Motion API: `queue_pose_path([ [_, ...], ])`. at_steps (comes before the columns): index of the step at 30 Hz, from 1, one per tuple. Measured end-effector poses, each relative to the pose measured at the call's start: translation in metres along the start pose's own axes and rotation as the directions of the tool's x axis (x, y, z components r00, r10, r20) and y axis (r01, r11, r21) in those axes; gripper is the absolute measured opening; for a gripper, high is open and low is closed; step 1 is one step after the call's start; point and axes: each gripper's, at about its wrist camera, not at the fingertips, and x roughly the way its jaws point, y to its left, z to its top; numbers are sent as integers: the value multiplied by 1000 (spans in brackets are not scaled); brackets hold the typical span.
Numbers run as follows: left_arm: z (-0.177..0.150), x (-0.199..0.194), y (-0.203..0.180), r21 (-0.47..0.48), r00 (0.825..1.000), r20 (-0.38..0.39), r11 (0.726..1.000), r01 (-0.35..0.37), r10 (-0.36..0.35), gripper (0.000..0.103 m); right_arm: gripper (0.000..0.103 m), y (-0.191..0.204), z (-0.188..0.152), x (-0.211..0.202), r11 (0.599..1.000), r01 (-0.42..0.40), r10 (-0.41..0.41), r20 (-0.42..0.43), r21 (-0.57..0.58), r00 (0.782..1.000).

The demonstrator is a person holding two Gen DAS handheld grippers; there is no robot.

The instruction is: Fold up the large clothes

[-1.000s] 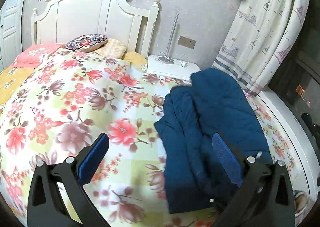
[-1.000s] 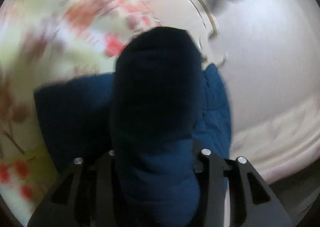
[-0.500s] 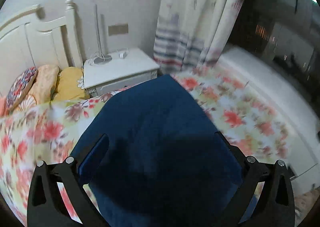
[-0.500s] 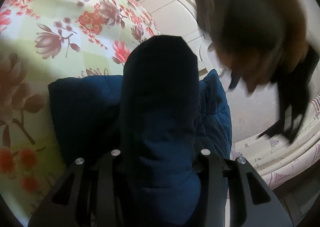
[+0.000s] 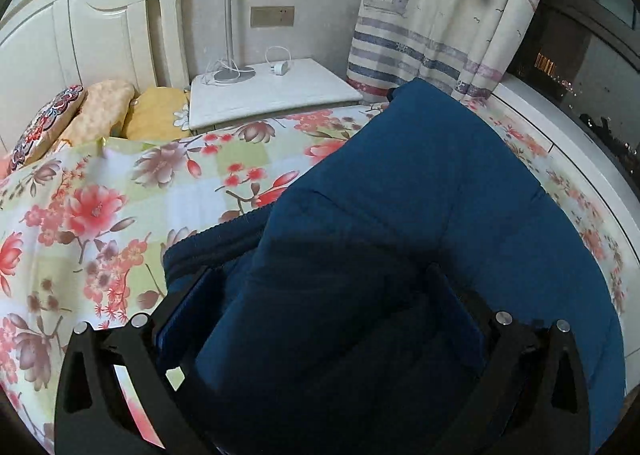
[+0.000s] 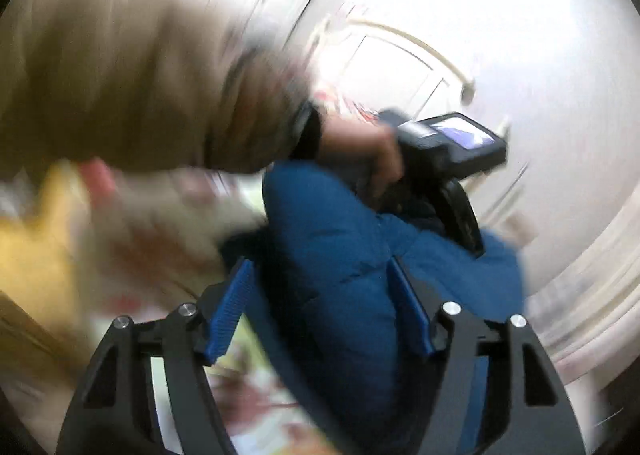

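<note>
Both grippers are on the one dark blue quilted padded jacket (image 5: 420, 215), which lies bunched on the floral patterned bedspread (image 5: 100, 207) toward the bed edge nearest the sailboat-print curtain (image 5: 440, 15) and the white bedside table (image 5: 272, 91). Left gripper (image 5: 316, 303): blue-padded fingers (image 5: 180, 311) set fairly wide with a thick fold of jacket filling the gap; looks like it's pinching the fabric, but contact on the right finger is hidden under cloth, so grip firmness can't be told. Right gripper (image 6: 320, 311): jaws partly apart, a puffy blue roll between the ribbed blue pads (image 6: 226, 319); fabric touches the right pad, a dark gap shows by the left one, so whether it's actually clamped can't be told. Right wrist view is heavily motion-blurred; the person's bare hand (image 6: 368, 155) and tan sleeve (image 6: 140, 75) show there, hand wrapped round the black handle of the other gripper. Risks, as judgement: padded fabric is bulky and springy, a loose bite could let the fold slide out mid-swing and undo it. Both grippers are near each other on the same bunch, so pulling apart may drag layers unevenly and skew the fold. Jacket sits close to the bed edge, so a slip could drop it off the side. Fast motion raises all of these.
</note>
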Motion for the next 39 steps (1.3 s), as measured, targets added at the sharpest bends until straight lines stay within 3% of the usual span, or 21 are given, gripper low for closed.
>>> queue_pose_path([
  [2, -2, -2, 1, -8, 1000, 4, 1000, 14, -14, 99, 66, -24, 4, -9, 994, -3, 1, 23, 106, 1000],
  [5, -2, 0, 2, -11, 1000, 25, 1000, 18, -17, 99, 54, -49, 13, -3, 978, 102, -103, 0, 182, 995],
  [8, -3, -1, 1, -12, 999, 37, 1000, 14, -13, 99, 54, -35, 18, 24, 986, 103, -96, -56, 132, 994],
  [10, -4, -2, 1, -12, 999, 40, 1000, 13, -12, 99, 43, -10, 19, 55, 993, 98, -91, -113, 58, 989],
  [13, -8, -4, 6, -24, 998, 55, 999, 27, -25, 99, 42, 21, 9, 80, 982, 184, -189, -132, -53, 973],
  [16, -12, -4, 11, -38, 997, 68, 998, 45, -42, 99, 42, 30, 4, 88, 973, 208, -221, -140, -98, 965],
  [20, -12, -4, 11, -37, 997, 70, 998, 42, -40, 99, 42, 25, 7, 86, 982, 174, -184, -166, -74, 969],
  [24, -13, -7, 6, -20, 997, 78, 1000, -12, 13, 99, 40, 0, 15, 40, 994, 65, -55, -115, 90, 992],
  [27, -14, -8, 6, -21, 996, 83, 1000, -20, 22, 99, 40, -35, 1, -9, 965, 136, -132, -33, 223, 991],
  [30, -14, -7, 8, -28, 996, 89, 1000, -11, 14, 99, 43, -75, -19, -30, 917, 196, -200, -25, 348, 980],
  [32, -15, -8, 8, -32, 995, 95, 999, -7, 10, 99, 47, -94, -41, -16, 899, 140, -99, -119, 416, 988],
  [34, -16, -10, 7, -29, 995, 104, 1000, -4, 7, 99, 48, -91, -45, -6, 919, 123, -80, -131, 373, 988],
  [37, -17, -12, 3, -26, 993, 118, 999, -28, 31, 99, 48, -108, -31, -10, 937, 17, 32, -133, 349, 991],
  [38, -17, -13, 2, -24, 991, 123, 999, -39, 42, 99, 45, -122, -24, -12, 934, 5, 35, -107, 357, 994],
  [39, -18, -14, 1, -22, 990, 130, 999, -49, 52, 99, 45, -147, -16, -13, 915, 38, -11, -71, 401, 997],
])
